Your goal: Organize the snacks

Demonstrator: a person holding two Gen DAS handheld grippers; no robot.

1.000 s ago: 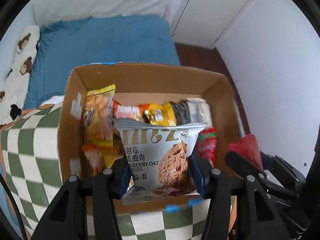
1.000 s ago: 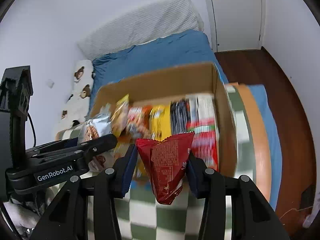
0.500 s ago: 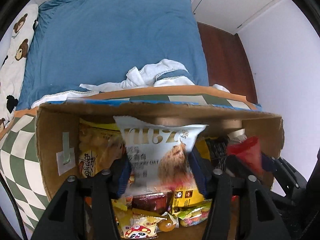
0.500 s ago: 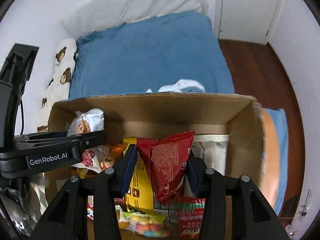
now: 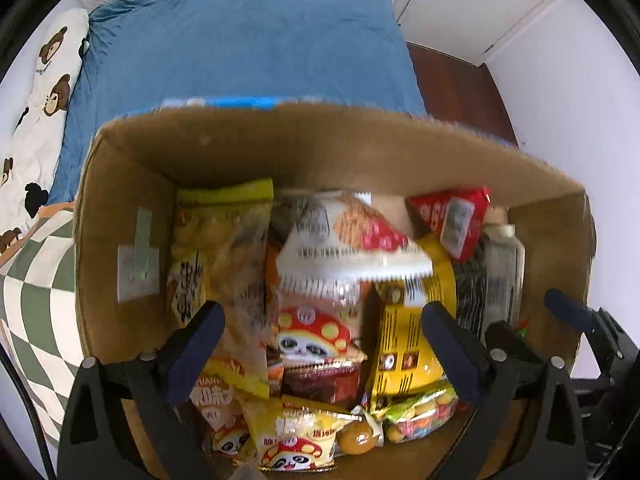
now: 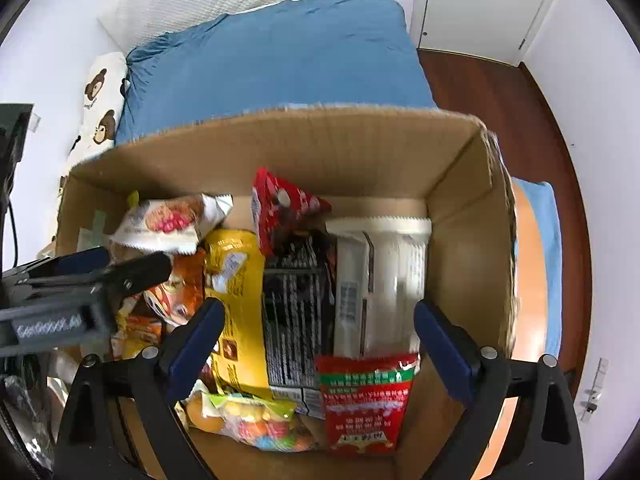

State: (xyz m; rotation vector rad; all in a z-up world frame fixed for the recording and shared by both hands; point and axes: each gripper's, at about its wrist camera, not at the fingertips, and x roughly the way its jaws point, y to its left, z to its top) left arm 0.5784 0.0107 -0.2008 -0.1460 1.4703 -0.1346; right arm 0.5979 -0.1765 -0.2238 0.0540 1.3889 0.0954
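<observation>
- Cardboard box (image 5: 132,208) sits on a green-and-white checked cloth (image 5: 36,280) at the bench edge nearest the blue bed (image 5: 248,40); we look almost straight down into it from both cameras.
- We see the left claw (image 5: 320,344) over the box's left half, its jaws opening wide with nothing pressed between the pads.
- Beyond it, the white oat cookie packet (image 5: 352,240) lies loose and blurred on top of the other snacks, against the far wall of the box.
- Our right claw (image 6: 316,340) is over the right half, its jaws opening too, with nothing clamped.
- A red snack pouch (image 6: 280,204) is free of the pads, tipped against the far wall, just beside the cookie packet.
- Below lie a yellow bag (image 6: 240,312), a black packet (image 6: 296,312), a white packet (image 6: 380,280) and a red-and-green pouch (image 6: 364,400), all inside the box.
</observation>
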